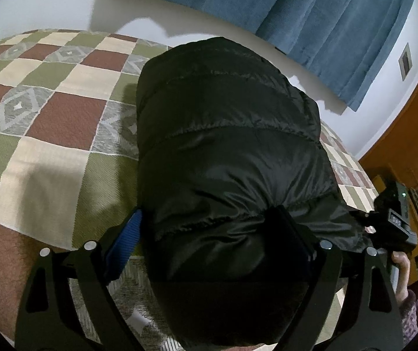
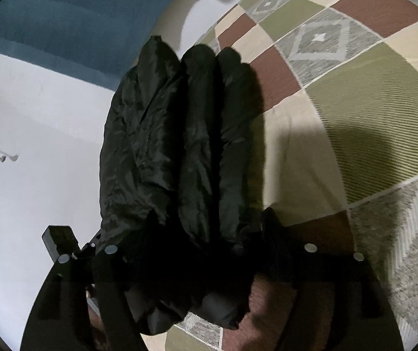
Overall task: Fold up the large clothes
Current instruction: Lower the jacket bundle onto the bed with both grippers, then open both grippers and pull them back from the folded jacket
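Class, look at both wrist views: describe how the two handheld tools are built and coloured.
The left tool has black angular arms with round silver rivets and a ribbed blue pad on one finger. The right tool is black too, with matching rivets; its pads are too dark to make out.

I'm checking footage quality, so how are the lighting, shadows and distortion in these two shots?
Left wrist view: strong fisheye bending, black jacket underexposed, soft shadow on the checked bedspread. Right wrist view: jacket folds nearly featureless black, dark shadows across the bedspread, slightly blurred.
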### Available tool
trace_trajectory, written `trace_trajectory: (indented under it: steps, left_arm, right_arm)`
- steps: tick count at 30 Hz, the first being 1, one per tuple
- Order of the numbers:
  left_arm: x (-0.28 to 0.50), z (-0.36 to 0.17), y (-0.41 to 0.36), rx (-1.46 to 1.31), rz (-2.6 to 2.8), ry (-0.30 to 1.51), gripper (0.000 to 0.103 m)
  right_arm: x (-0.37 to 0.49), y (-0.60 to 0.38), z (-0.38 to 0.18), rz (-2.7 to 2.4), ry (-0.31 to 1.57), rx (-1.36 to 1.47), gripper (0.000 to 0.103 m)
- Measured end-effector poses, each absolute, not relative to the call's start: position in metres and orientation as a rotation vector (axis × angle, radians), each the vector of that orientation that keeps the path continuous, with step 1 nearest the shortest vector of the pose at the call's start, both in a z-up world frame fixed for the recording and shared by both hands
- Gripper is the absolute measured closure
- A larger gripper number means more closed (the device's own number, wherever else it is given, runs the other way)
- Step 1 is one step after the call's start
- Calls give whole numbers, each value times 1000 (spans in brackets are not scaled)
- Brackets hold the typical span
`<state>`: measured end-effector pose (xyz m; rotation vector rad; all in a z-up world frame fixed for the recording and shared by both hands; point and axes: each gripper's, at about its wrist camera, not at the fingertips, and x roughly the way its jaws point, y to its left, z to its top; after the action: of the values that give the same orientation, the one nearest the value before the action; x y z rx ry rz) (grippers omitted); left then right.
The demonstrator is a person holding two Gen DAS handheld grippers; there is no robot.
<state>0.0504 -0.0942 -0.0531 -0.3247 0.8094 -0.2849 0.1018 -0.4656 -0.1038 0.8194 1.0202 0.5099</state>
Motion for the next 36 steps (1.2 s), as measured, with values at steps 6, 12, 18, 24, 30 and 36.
trace_trajectory:
  steps: [6, 12, 18, 24, 30, 36]
  left_arm:
    - [39, -49, -91, -320, -249, 803, 10]
    - [11, -35, -89, -256, -186, 768, 10]
    - [-22, -21, -89, -196, -122, 751, 9]
    - [-39, -13, -92, -184, -102, 753, 8]
    - [-50, -9, -100, -156, -79, 739, 8]
    - [-60, -1, -104, -152, -38, 703, 7]
  right_arm:
    - [86, -482, -101, 446, 1006, 828, 24]
    - [64, -481, -96, 383, 1007, 777, 23]
    - [39, -469, -82, 318, 990, 681, 23]
    - [18, -450, -54, 264, 949, 490, 23]
    - [2, -439, -36, 212, 894, 358, 22]
    - [-5, -426, -24, 184, 857, 275, 22]
